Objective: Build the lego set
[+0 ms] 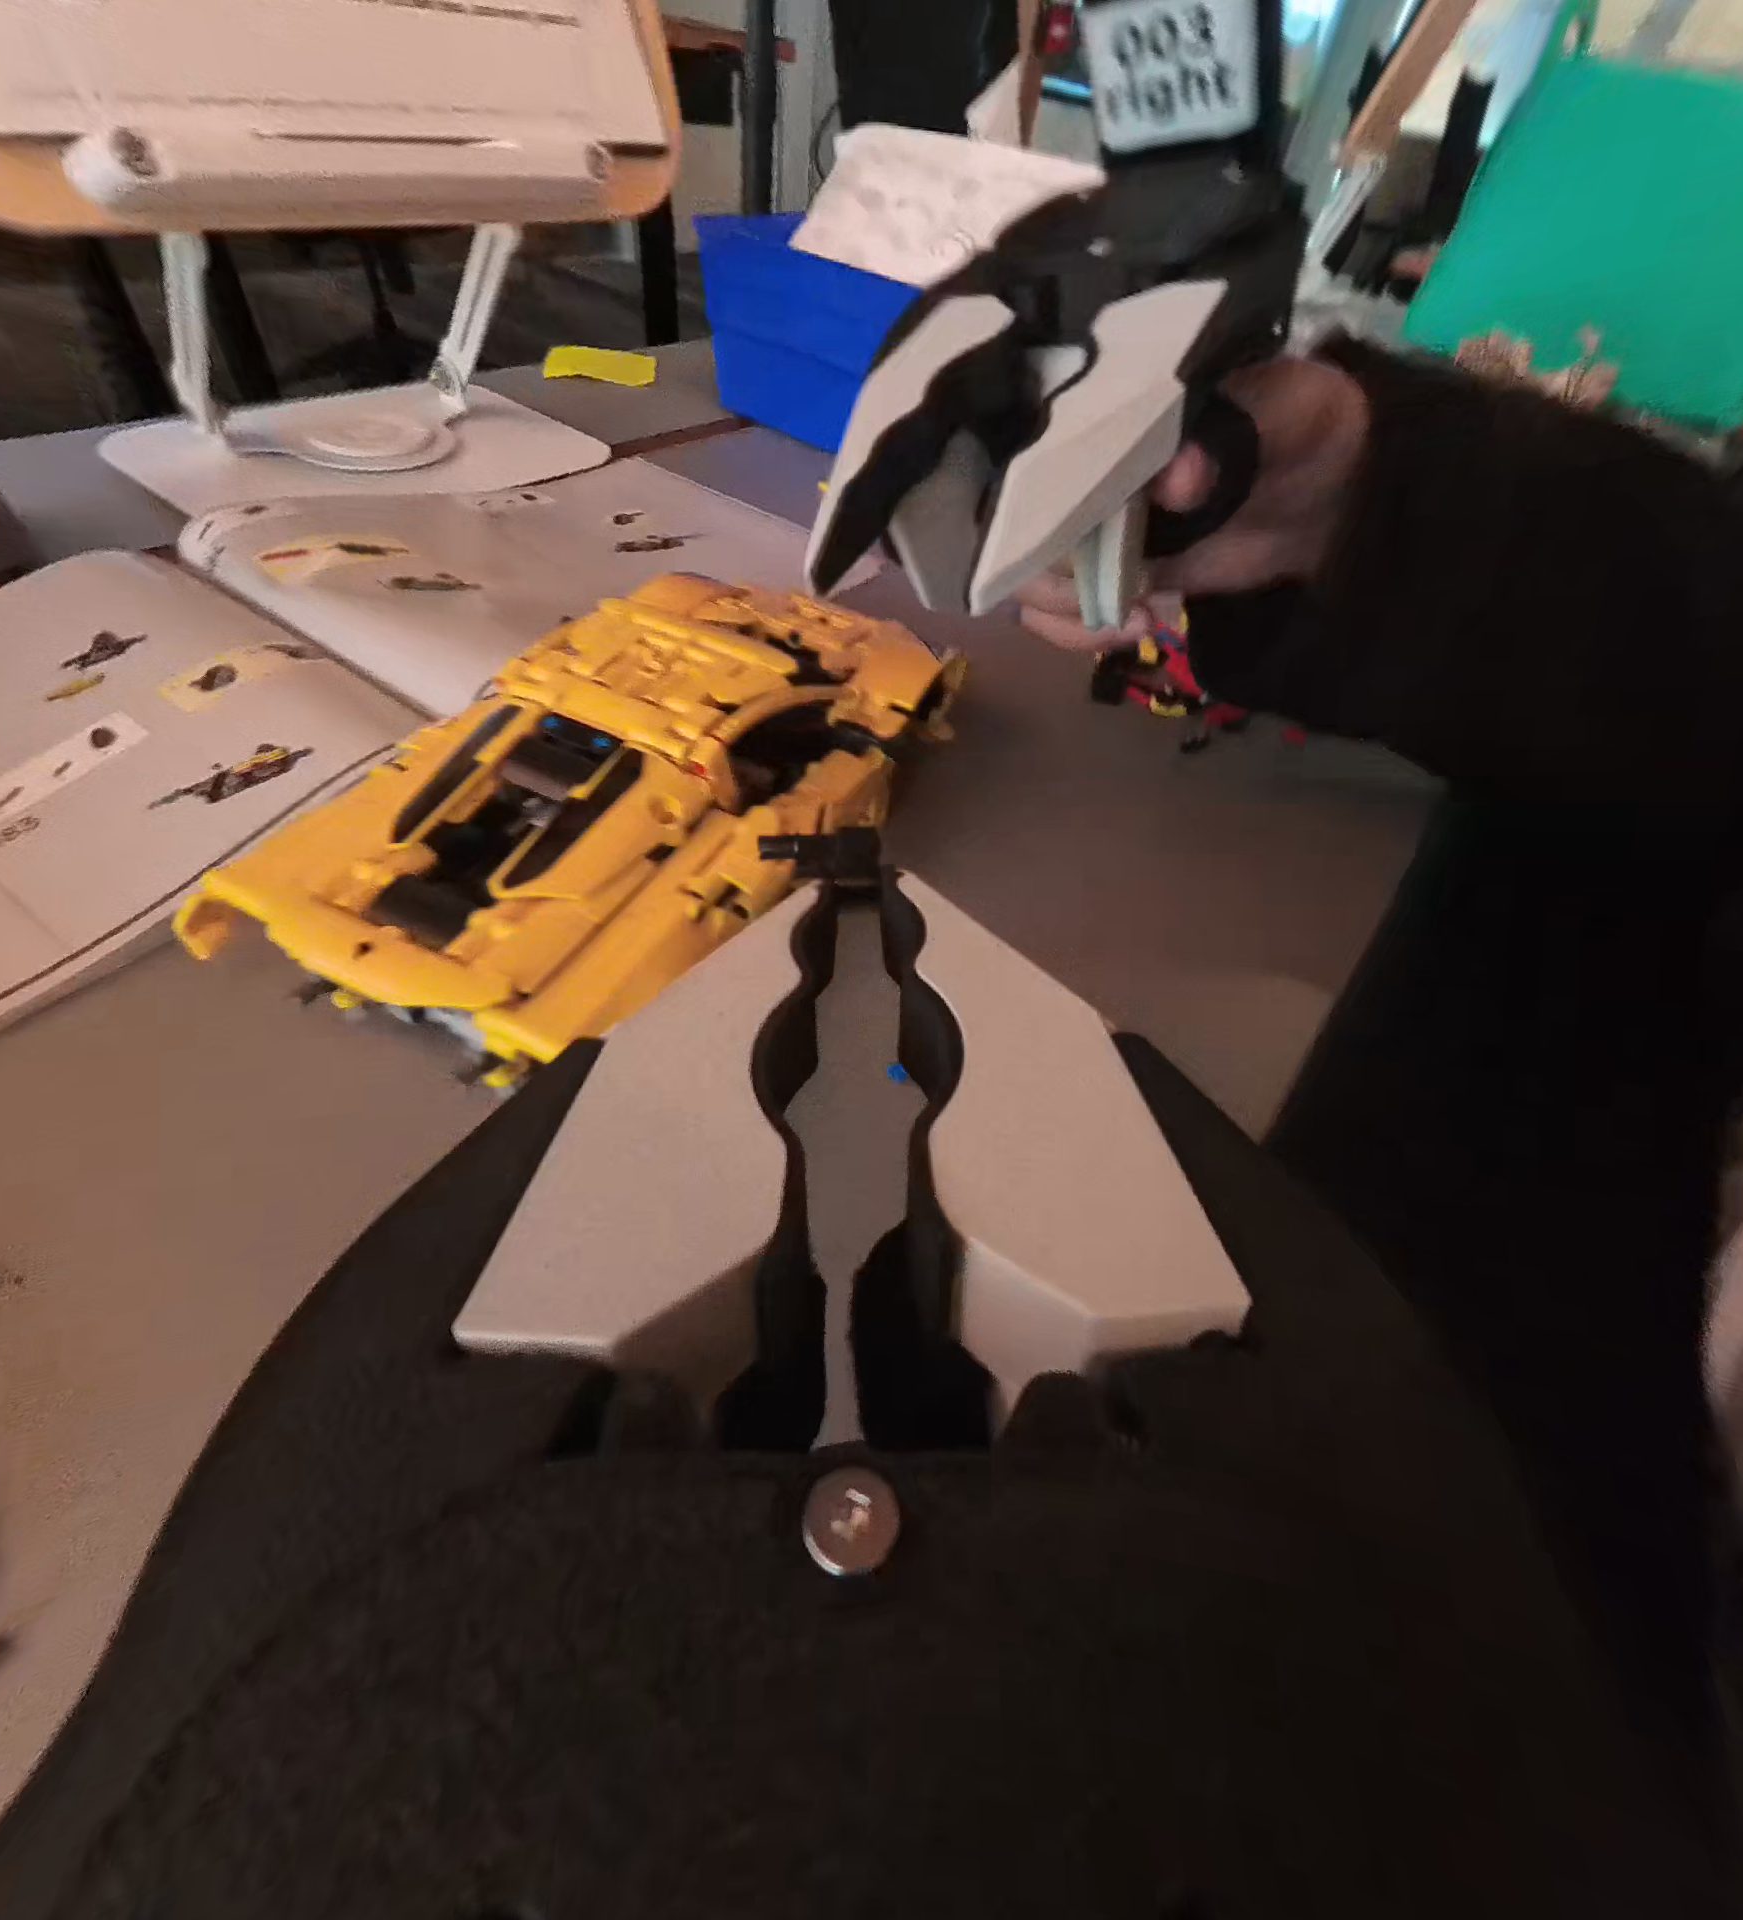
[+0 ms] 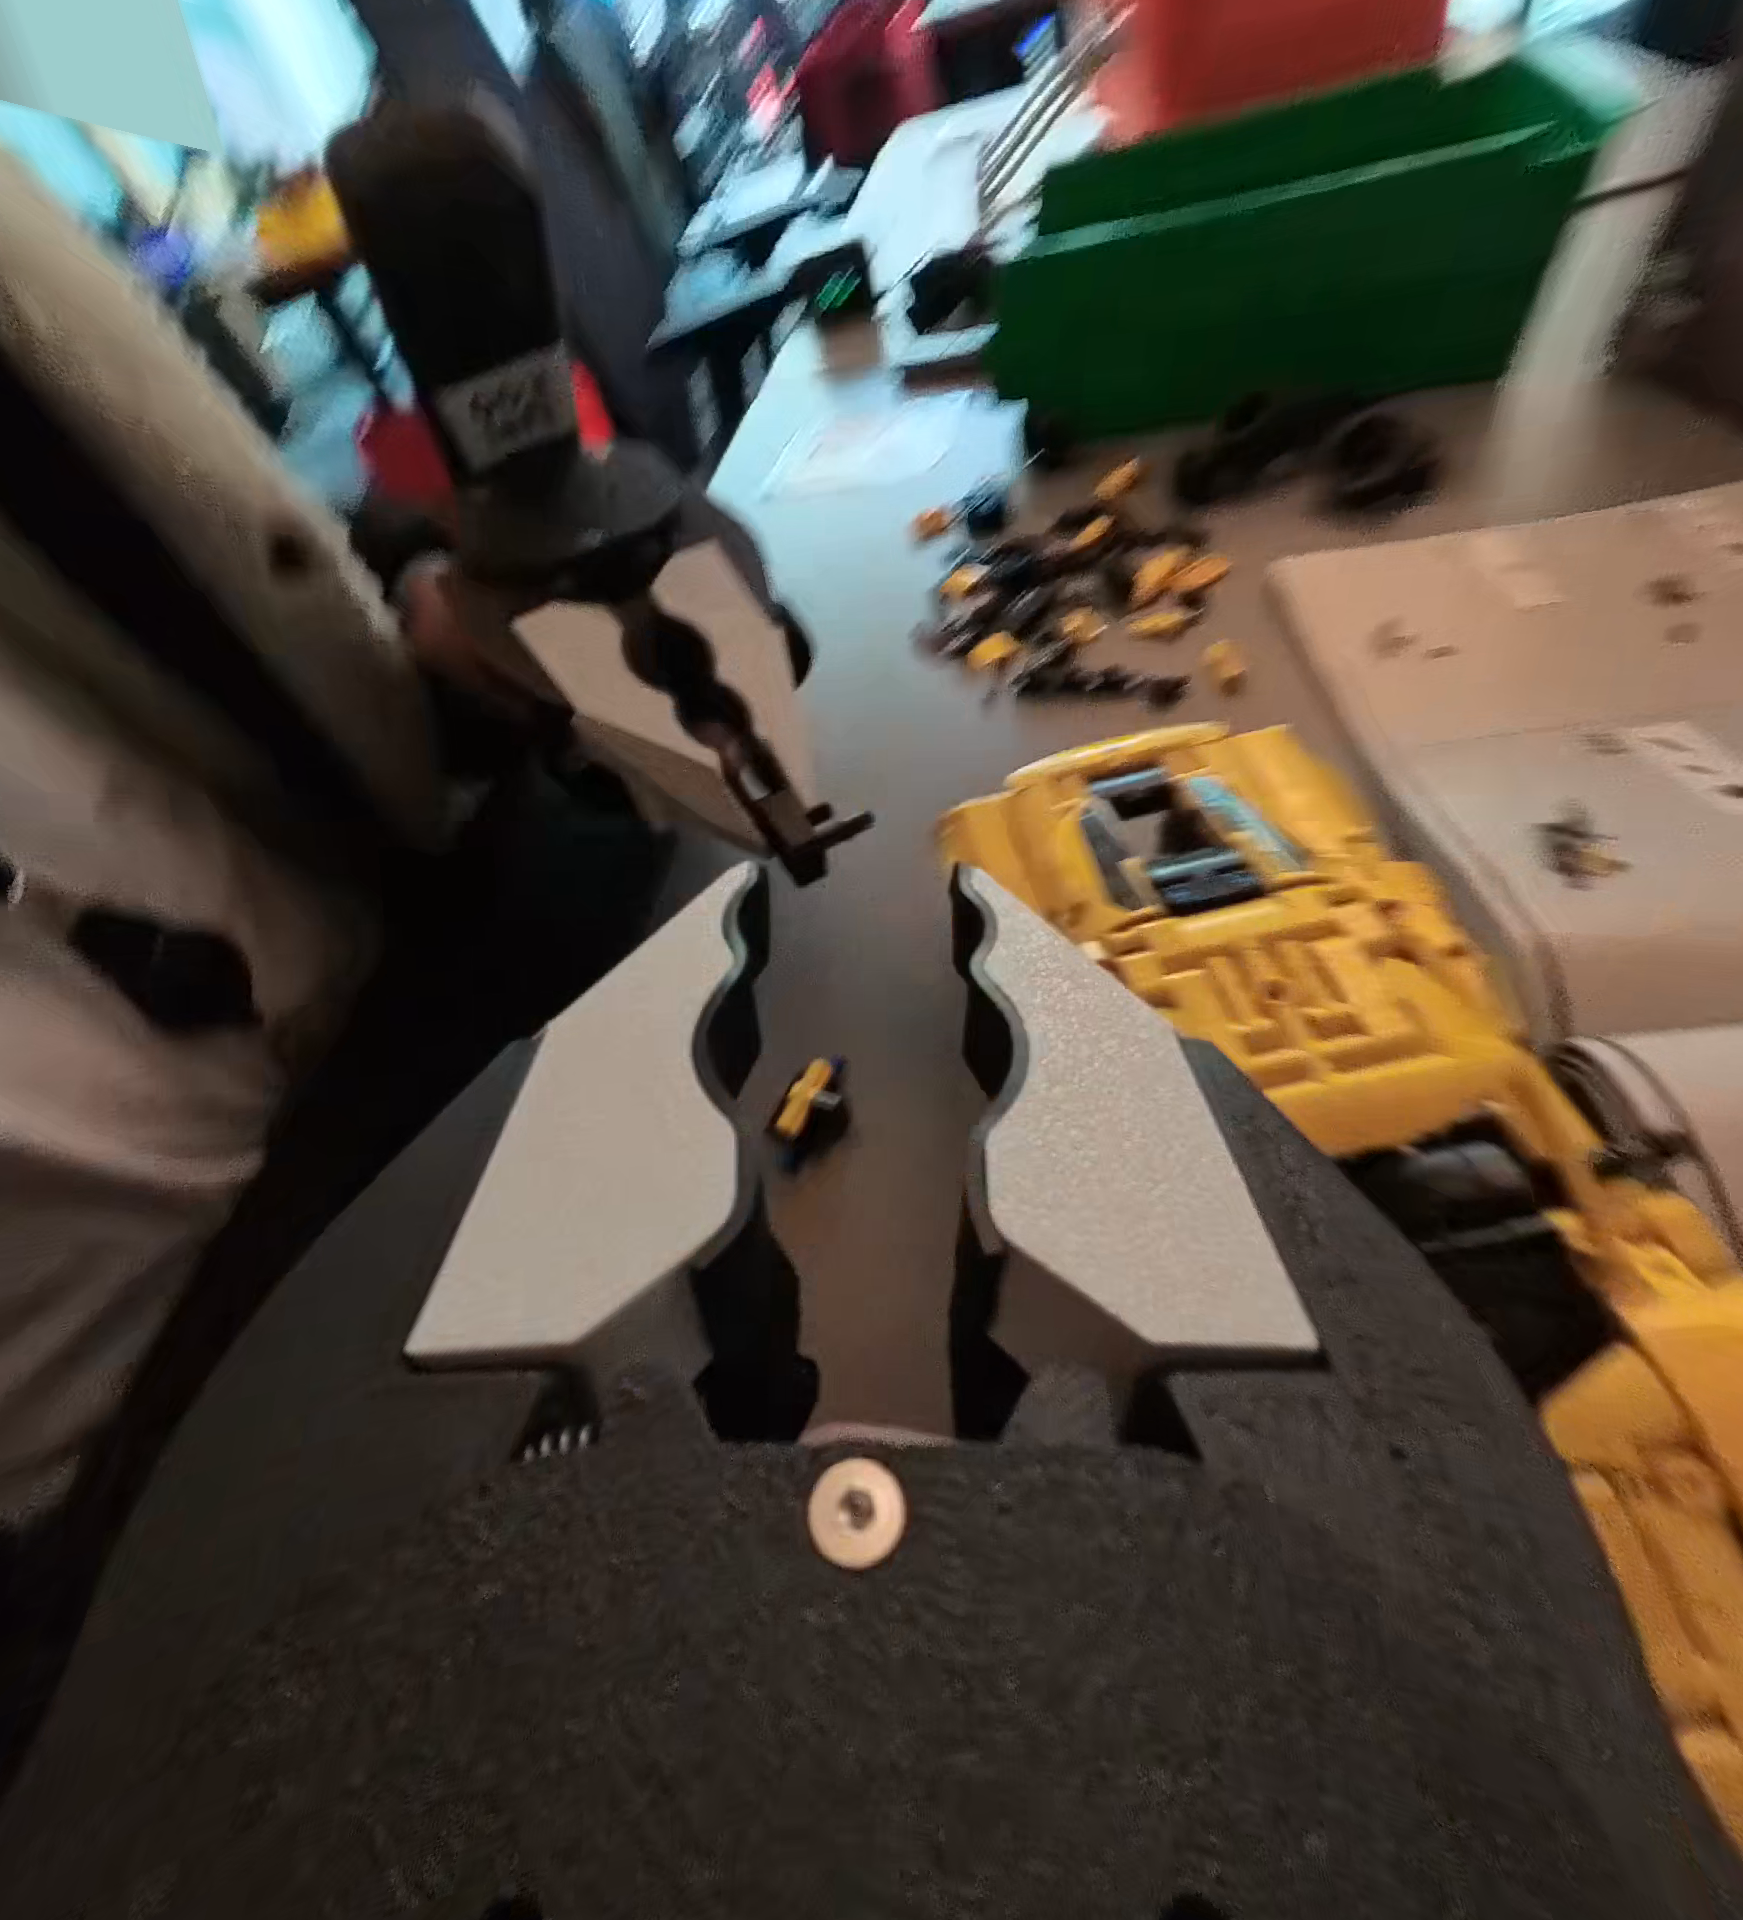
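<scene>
A yellow lego car (image 1: 576,810) lies on the grey table, partly on an open instruction booklet (image 1: 98,748). My left gripper (image 1: 854,883) is shut on a small black lego piece (image 1: 823,852), held just above the car's near side. In the right wrist view the car (image 2: 1262,956) lies to the right. My right gripper (image 2: 856,894) is open and empty above the table, close to the left gripper (image 2: 794,831) and its black piece (image 2: 825,831). The right gripper also shows in the left wrist view (image 1: 908,582), above the car's far end. A small yellow and blue piece (image 2: 807,1110) lies on the table between the right fingers.
A pile of loose yellow and black pieces (image 2: 1075,603) lies beyond the car. A green bin (image 2: 1282,260) stands at the back. A blue bin (image 1: 794,312) and a white stand (image 1: 347,436) are behind the booklet. Red and black pieces (image 1: 1158,675) lie under the person's hand. About 6 cm separates my left fingertips from my right.
</scene>
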Motion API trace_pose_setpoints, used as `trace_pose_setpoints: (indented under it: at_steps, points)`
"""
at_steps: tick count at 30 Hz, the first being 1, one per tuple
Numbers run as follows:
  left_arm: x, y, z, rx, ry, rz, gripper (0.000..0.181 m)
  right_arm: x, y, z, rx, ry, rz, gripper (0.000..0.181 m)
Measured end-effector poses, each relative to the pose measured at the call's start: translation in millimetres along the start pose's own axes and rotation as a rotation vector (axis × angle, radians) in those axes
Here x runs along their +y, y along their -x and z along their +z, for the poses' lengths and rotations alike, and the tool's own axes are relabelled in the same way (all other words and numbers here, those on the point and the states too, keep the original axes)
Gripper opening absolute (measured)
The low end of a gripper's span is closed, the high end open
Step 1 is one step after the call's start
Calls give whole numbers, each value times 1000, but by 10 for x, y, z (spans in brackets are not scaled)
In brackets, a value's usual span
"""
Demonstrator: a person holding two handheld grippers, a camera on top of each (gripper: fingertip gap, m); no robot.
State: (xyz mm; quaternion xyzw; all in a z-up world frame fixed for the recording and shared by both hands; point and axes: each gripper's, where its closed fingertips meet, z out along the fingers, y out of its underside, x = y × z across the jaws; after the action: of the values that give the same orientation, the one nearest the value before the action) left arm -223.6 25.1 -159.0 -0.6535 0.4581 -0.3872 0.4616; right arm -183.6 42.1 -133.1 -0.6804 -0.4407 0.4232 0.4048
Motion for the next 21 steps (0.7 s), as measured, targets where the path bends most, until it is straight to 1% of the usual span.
trace_pose_setpoints:
  at_steps: [2,4,6,10,13,17,18,21]
  points:
    - [33,-43,62,-39,11,107,8,232,147,122,-91,138,-57,33]
    - [88,-50,123,-30,40,101,8,493,271,216,-183,283,-46,34]
    - [122,-3,150,-33,42,71,8,688,289,313,-209,375,-35,33]
    - [218,11,206,21,74,13,8,878,250,449,-170,430,-100,32]
    - [244,29,219,54,94,-53,8,940,195,413,-112,453,-165,24]
    - [263,40,214,68,105,-73,8,1109,312,340,-109,534,-53,21]
    - [273,40,213,68,112,-68,8,1160,338,320,-102,554,-32,18]
    - [276,-22,203,107,114,-44,8,1194,418,262,-76,546,9,19]
